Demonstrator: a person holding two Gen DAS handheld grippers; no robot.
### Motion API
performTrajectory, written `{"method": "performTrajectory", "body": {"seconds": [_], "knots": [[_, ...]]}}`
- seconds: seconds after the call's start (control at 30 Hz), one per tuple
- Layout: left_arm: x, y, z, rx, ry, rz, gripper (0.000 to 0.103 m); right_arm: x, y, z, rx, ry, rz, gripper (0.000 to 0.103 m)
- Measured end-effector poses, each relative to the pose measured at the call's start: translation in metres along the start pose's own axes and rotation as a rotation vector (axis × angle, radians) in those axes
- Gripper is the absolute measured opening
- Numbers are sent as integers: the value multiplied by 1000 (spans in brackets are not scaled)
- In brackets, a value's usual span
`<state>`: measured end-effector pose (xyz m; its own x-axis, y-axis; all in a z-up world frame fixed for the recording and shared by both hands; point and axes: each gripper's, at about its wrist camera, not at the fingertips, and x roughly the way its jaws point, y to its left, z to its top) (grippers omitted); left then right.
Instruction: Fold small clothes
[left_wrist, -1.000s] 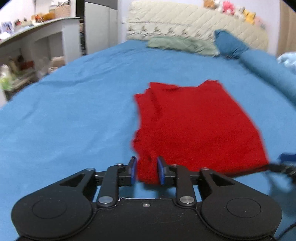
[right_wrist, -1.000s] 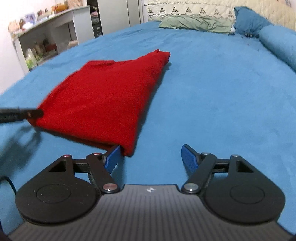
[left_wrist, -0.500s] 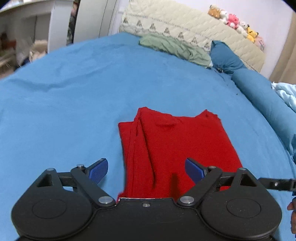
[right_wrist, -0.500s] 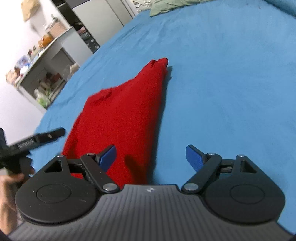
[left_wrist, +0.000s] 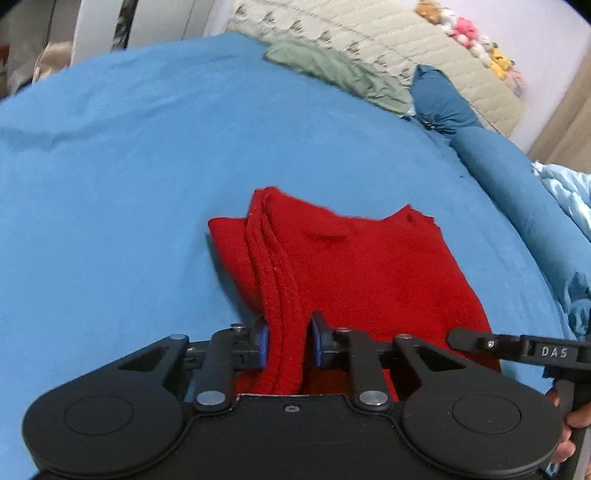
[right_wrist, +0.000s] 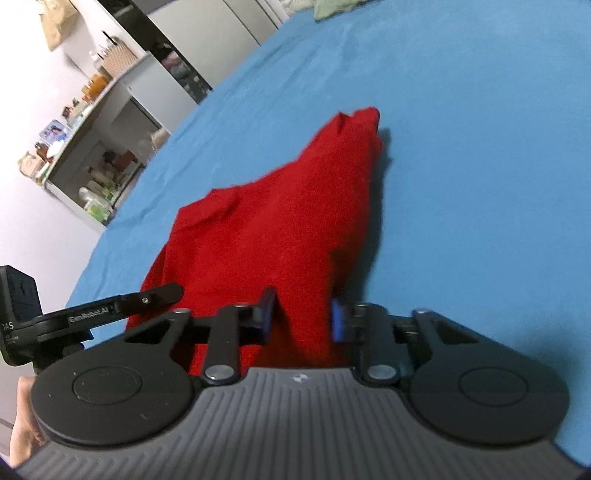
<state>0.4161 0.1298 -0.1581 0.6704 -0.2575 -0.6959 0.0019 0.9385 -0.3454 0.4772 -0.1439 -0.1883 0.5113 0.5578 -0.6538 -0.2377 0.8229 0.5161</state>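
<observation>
Red garment (left_wrist: 354, 273) lies part-folded on blue bed (left_wrist: 110, 166). Left gripper (left_wrist: 287, 341) pinches its layered near-left edge; right gripper (right_wrist: 303, 314) pinches the near-right corner. Soft, light, limp knit: should sag and bunch, so grip all layers at the corners.

Folded garment (left_wrist: 354, 273) lies on bed (left_wrist: 110, 177), just ahead of both cams. Left hand-held gripper (left_wrist: 287, 342) sits at garment's near edge, 6 o'clock, w/ layered fold edge between its fingers. Right hand-held gripper (right_wrist: 302, 316) at garment's near right corner; its arm shows at 4 o'clock in left view. Pillows (left_wrist: 439, 99) at 1 o'clock, headboard (left_wrist: 369, 44) behind them, plush toys (left_wrist: 476, 40) on top. Shelf unit (right_wrist: 99, 147) beside bed at 10 o'clock, right view.
</observation>
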Motion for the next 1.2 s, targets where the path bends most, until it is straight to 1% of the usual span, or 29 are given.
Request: {"method": "performTrajectory", "body": {"seconds": [0.07,0.13,0.2,0.27,0.33,0.4,0.43,0.53,0.6,0.63,0.67,0.7,0.73,0.77,0.8,0.83,0.87,0.9,0.93,1.0,1.07,1.13,1.2], "knots": [[-11,-10,1,21,-25,-28,21,-17,3,1,2,-33,27,36],[-24,-24,0,31,-49,-88,21,-39,7,1,1,-62,47,36],[-39,-44,-6,63,-74,-136,21,-65,12,-5,-32,-99,29,36],[-52,-65,-18,87,-84,-186,21,-99,12,-17,-60,-133,4,36],[-58,-82,-34,89,-72,-228,21,-128,3,-32,-46,-142,-20,36],[-58,-99,-58,78,-51,-242,21,-152,-11,-51,-7,-147,-54,37],[-56,-106,-68,83,-38,-235,21,-158,-17,-60,10,-145,-71,37],[-43,-122,-104,100,4,-168,21,-162,-35,-96,42,-113,-173,37],[-39,-127,-115,159,-19,-98,22,-157,-44,-116,41,-115,-240,39],[-40,-128,-116,171,-24,-89,23,-156,-47,-122,43,-130,-236,40],[-41,-127,-115,173,-26,-88,24,-156,-50,-126,55,-148,-225,44],[-42,-127,-112,173,-29,-90,26,-156,-51,-127,65,-160,-220,46],[-44,-128,-110,180,-36,-87,29,-157,-48,-127,62,-168,-222,47],[-46,-129,-109,194,-48,-76,30,-159,-45,-127,45,-175,-231,54],[-48,-132,-110,209,-59,-60,39,-162,-42,-126,26,-185,-242,69],[-52,-132,-111,223,-78,-33,51,-166,-41,-123,11,-201,-255,76],[-55,-131,-113,237,-101,-4,56,-170,-38,-122,-4,-227,-279,82],[-57,-129,-116,248,-118,24,60,-174,-36,-120,-14,-244,-303,82],[-54,-129,-116,257,-121,46,60,-176,-35,-119,-28,-252,-340,82],[-47,-128,-120,279,-112,90,60,-176,-39,-115,-40,-257,-388,82],[-39,-131,-122,309,-103,112,60,-168,-47,-115,-31,-233,-421,82],[-32,-132,-126,325,-85,118,60,-163,-53,-118,-33,-216,-434,82],[-25,-130,-130,341,-70,130,60,-153,-55,-120,-63,-195,-478,82]]}}
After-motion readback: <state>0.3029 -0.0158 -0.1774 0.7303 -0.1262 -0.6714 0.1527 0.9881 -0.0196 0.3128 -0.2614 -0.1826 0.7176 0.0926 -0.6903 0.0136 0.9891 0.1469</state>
